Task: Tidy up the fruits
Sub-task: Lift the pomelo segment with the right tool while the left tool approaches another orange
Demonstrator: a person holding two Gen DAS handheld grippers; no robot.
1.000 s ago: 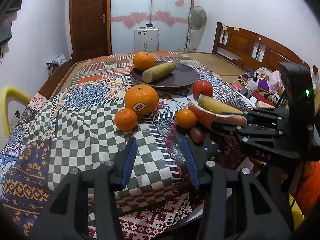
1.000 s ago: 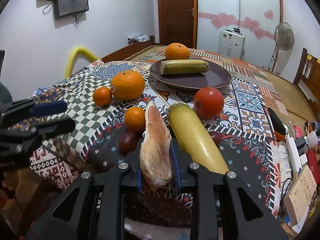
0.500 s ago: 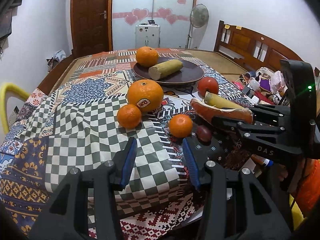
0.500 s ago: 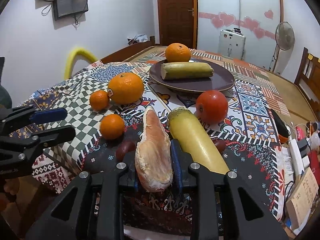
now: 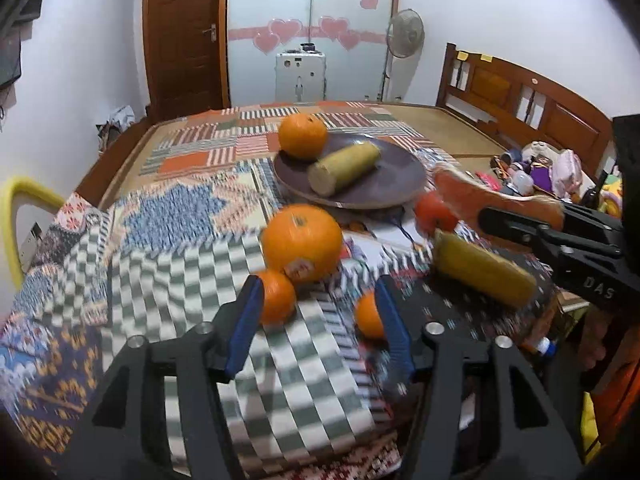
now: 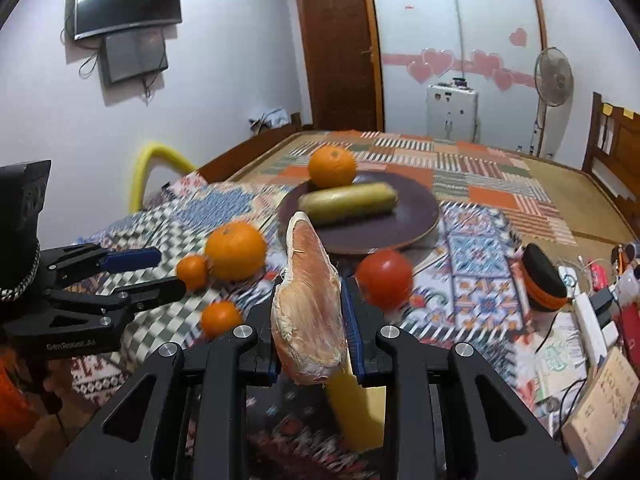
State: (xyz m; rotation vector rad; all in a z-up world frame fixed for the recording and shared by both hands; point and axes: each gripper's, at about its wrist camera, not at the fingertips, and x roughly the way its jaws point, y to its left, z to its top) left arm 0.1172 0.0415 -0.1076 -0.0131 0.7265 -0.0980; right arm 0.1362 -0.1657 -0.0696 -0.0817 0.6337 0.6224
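right tool: clenched on pomelo segment, raised above patterned surface, near brown plate. left tool: released, hovering over two small oranges.

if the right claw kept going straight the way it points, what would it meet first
Probably the dark plate with the yellow-green stalk piece lying on it; the pomelo wedge held by the right claw points there, though depth is unclear.
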